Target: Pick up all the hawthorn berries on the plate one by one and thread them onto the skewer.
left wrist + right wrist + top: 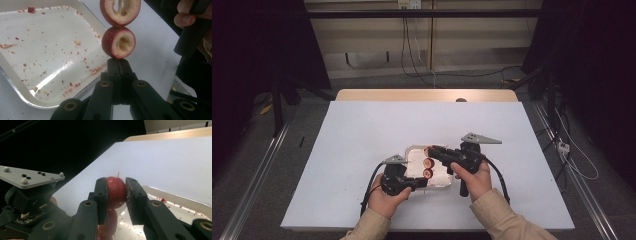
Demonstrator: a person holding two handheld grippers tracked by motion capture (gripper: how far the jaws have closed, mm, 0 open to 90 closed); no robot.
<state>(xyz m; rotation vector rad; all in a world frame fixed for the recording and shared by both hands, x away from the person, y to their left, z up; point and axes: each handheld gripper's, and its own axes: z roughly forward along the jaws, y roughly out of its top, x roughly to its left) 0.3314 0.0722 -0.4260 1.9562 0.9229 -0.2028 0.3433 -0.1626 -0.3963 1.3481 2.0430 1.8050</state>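
Note:
A thin wooden skewer [120, 5] stands up from my left gripper [119, 62], whose jaws are shut on its lower end. Two cored red fruits are threaded on it: one [118, 42] just above the jaws, another [120, 11] higher up. My right gripper [116, 188] is shut on a third red fruit [115, 192] at the top of the skewer, and the skewer tip [118, 173] pokes out above it. In the high view both grippers, left [421, 183] and right [432, 151], meet over the metal tray [412, 150].
The shallow metal tray [15, 82] is strewn with red and pale fruit crumbs. It lies on a white tabletop [362, 130], near the front middle. The person's hands [474, 180] hold both grippers close together. Cables trail toward the front edge.

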